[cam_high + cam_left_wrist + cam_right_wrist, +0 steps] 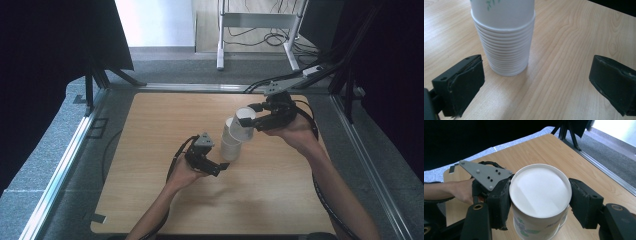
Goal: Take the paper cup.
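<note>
A person's two forearms reach in from the bottom edge of the high view over a light wooden table [150, 200]; the body behind them is cut off.

A stack of white paper cups [231, 142] stands upside down near the middle of the table. In the left gripper view the stack [505, 45] runs out of the top of the picture, so its upper part is hidden; many thin rolled rims are packed one above another down its side, and a scrap of green leaf print shows at the very top.

The right gripper [256, 120] is clamped on a single cup [245, 120], which is held tilted, just above and to the right of the stack's top. From the high view it is hard to say whether this cup is touching the stack or has come clear of it. In the right gripper view the cup [540, 195] is seen bottom-first: a plain white round base, with green leaves printed on the wall below it. Its lower part is cut off at the picture's edge. The two black pads [584, 202] press on opposite sides of it.

The left gripper [222, 167] sits low beside the base of the stack. Its jaws stand wide apart with nothing between them, the stack just ahead of them.
</note>
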`<state>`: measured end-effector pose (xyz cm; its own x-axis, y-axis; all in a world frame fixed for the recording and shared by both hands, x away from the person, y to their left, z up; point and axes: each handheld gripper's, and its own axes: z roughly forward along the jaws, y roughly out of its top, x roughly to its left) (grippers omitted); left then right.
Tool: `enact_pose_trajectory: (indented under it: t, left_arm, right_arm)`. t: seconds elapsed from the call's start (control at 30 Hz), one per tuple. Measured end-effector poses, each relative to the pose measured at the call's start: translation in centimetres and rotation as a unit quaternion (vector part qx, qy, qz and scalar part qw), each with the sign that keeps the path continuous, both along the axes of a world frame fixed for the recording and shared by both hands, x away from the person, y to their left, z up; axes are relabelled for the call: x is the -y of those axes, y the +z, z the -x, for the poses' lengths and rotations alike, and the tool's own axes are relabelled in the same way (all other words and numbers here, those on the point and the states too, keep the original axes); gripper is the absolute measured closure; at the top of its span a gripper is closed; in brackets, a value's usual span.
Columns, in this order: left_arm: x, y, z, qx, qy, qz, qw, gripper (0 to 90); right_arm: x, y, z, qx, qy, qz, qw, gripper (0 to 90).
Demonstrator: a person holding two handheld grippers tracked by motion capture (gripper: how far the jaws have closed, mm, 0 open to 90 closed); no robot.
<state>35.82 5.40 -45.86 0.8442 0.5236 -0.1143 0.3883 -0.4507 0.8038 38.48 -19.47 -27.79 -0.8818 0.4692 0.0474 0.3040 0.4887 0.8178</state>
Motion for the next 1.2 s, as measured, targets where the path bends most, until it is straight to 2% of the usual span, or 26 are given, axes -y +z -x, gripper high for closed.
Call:
enact_pose_trajectory:
  t: [0.27, 0.53, 0.63, 0.8, 0.87, 0.9, 1.2]
  left_arm:
    - [-0.1, -0.3, 1.5, 0.010, -0.015, 0.006, 0.9998, 0.6]
    - [0.0, -0.5, 2.6, 0.020, -0.029, 0.003, 0.9994, 1.5]
    - [0.1, -0.4, 3.1, 0.023, -0.031, 0.011, 0.9992, 1.9]
    - [0.0, -0.5, 3.9, 0.029, -0.035, 0.018, 0.9988, 2.7]
    - [-0.1, -0.6, 4.2, 0.032, -0.036, 0.019, 0.9987, 2.9]
    - [-0.1, -0.6, 4.4, 0.032, -0.036, 0.019, 0.9986, 2.9]
    - [-0.2, -1.0, 5.3, 0.034, -0.037, 0.023, 0.9985, 2.8]
  right_arm:
    - [0.3, -0.6, 1.7, 0.005, 0.017, -0.002, 0.9998, 37.6]
    - [0.2, -1.5, 3.1, 0.008, 0.031, -0.002, 0.9995, 37.6]
    - [0.1, -2.0, 3.5, 0.008, 0.037, -0.002, 0.9993, 37.6]
    - [-0.2, -3.2, 4.2, 0.005, 0.048, -0.002, 0.9989, 37.6]
    - [-0.2, -3.4, 4.3, 0.005, 0.048, -0.001, 0.9988, 37.6]
    - [-0.3, -4.0, 4.5, 0.003, 0.049, 0.002, 0.9988, 37.6]
    - [-0.6, -6.2, 4.9, -0.006, 0.050, 0.002, 0.9987, 37.6]
